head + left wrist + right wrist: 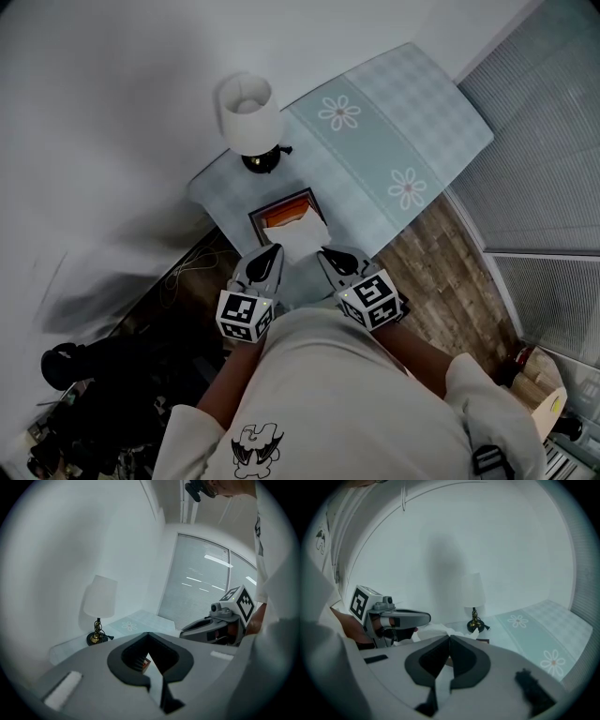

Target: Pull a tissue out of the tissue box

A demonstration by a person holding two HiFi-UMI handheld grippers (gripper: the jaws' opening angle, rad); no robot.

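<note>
The tissue box (284,208), with an orange-brown rim, lies on a small pale nightstand (217,183). A white tissue (296,236) spreads from its opening toward me. My left gripper (275,251) and right gripper (325,253) hover side by side at the near edge of the box, one on each side of the tissue. In the left gripper view the left gripper (148,633) has its tips together, and a corner of the box (144,663) shows through the gap. In the right gripper view the right gripper (450,637) is shut too, with the tissue (436,630) just beyond it. Nothing shows between either pair of tips.
A white-shaded lamp (249,116) on a dark base stands behind the box. A bed with a flowered pale green cover (394,141) runs to the right. Wooden floor (441,272) lies beside it, with cables and dark clutter (103,394) at the lower left.
</note>
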